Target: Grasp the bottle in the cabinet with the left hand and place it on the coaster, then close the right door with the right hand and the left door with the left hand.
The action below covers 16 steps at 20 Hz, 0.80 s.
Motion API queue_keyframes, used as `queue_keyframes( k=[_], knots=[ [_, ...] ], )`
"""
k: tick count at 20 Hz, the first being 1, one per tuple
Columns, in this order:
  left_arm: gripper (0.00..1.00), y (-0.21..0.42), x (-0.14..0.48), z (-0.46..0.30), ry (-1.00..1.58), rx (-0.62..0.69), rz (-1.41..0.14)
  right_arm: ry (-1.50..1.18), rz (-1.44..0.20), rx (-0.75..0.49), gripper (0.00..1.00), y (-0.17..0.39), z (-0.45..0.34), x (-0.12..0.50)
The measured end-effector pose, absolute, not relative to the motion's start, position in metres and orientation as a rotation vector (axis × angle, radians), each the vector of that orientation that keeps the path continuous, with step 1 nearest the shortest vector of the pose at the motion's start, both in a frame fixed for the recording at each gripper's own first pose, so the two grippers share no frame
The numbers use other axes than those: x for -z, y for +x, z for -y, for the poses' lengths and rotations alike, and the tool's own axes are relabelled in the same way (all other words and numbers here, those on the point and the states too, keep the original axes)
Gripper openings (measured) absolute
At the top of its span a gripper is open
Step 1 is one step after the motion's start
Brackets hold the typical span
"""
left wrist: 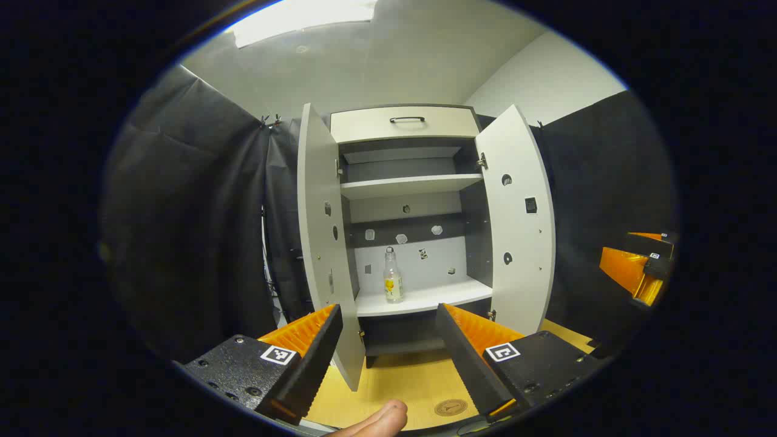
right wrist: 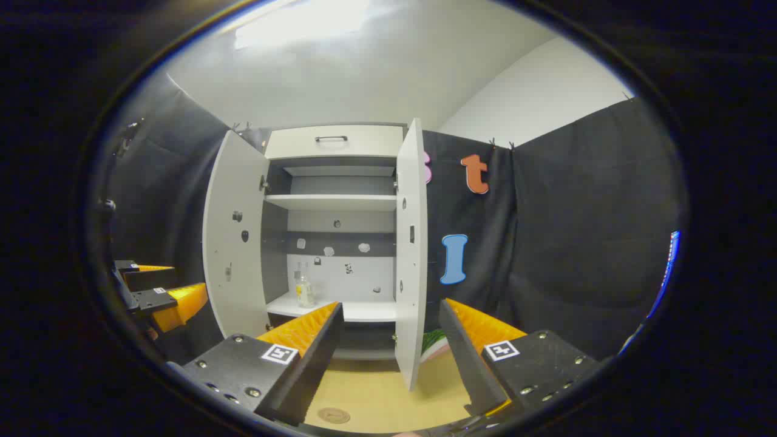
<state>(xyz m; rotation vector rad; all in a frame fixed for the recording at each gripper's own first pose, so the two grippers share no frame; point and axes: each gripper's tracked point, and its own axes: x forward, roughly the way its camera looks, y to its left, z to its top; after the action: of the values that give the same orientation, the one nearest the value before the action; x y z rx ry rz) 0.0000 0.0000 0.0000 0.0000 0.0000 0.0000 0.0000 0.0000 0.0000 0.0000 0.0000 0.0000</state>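
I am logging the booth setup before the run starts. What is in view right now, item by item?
Clear glass bottle with yellow label: one, lower cabinet shelf, left of centre.
Tall grey-white wooden cabinet: one, at the booth's back, both doors open.
Left door: one, grey-white, swung open.
Right door: one, grey-white, swung open.
Round brown coaster: one, on the table.
Light wooden table: one, below the cabinet.
Left gripper: one, jaws open.
Right gripper: one, jaws open.

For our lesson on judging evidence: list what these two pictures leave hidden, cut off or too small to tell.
1. Bottle: its label is too small to read in the left gripper view; in the right gripper view the bottle is smaller still.
2. Coaster: its printed mark is too small.
3. Green-striped thing: the right door and the right tool hide most of it.
4. Cabinet bottom: partly behind the left tool.
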Motion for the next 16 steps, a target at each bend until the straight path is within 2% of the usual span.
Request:
queue_keyframes(
  k=[9, 16],
  knots=[
    [0.98, 0.003, 0.007, 0.000, -0.030, -0.006, -0.013, 0.004, 0.001, -0.038, 0.96, 0.018, -0.010, 0.004],
    [0.98, 0.064, 0.023, 0.006, -0.053, 0.018, -0.037, 0.018, 0.012, -0.045, 0.96, 0.047, -0.018, 0.011]
  ],
)
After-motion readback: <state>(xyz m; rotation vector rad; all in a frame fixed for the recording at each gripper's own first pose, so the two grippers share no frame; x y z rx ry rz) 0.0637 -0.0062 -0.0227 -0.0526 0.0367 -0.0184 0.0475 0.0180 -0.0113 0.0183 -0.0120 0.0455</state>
